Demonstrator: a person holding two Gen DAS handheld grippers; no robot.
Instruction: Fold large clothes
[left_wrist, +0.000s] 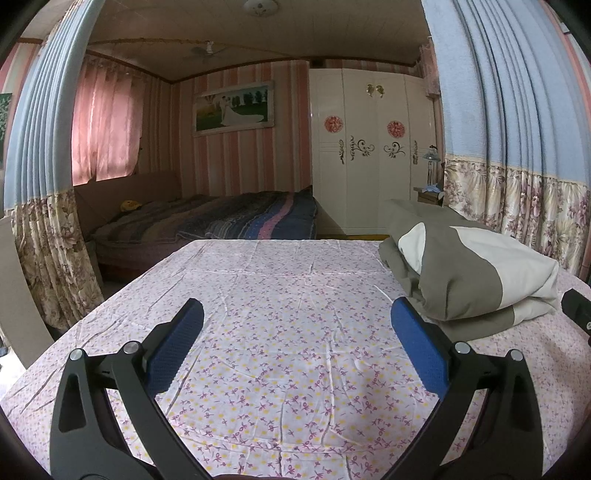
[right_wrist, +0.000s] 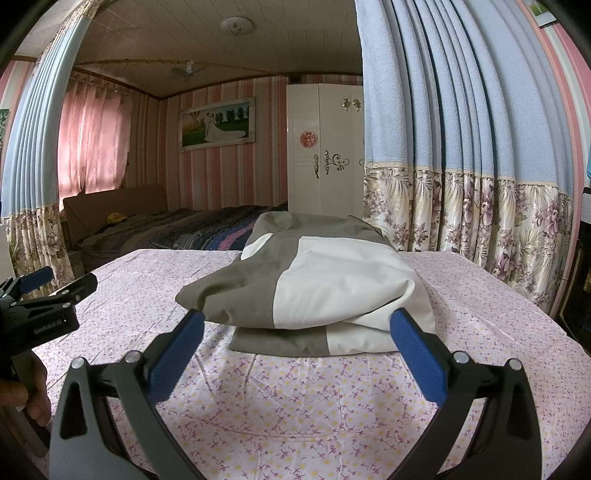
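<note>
Both grippers hover with jaws spread wide and nothing between them. In the left wrist view, the left gripper (left_wrist: 297, 325) shows two blue-padded fingers (left_wrist: 173, 350) far apart above a flowered bedsheet (left_wrist: 280, 295), touching no cloth. In the right wrist view, the right gripper (right_wrist: 297, 326) is equally wide open, its blue pads (right_wrist: 419, 356) empty.

A folded grey-and-white garment (right_wrist: 314, 288) lies in a loose, puffy stack on the sheet. In the right view it fills the centre of the frame, just beyond the fingertips and spanning the gap between them; whether the right-hand pad touches its white corner cannot be told. In the left view the same garment (left_wrist: 465, 269) sits at the right of the frame, beyond the right-hand finger and clear of the open jaws.

Only the right view shows the left gripper (right_wrist: 61, 284) from the side, at the left edge, with a hand (right_wrist: 22, 397) on its handle below. Only the left view shows both doors of a white wardrobe (left_wrist: 369, 147). Both show blue floral curtains (right_wrist: 461, 147) and a second bed (left_wrist: 221, 218) behind.
</note>
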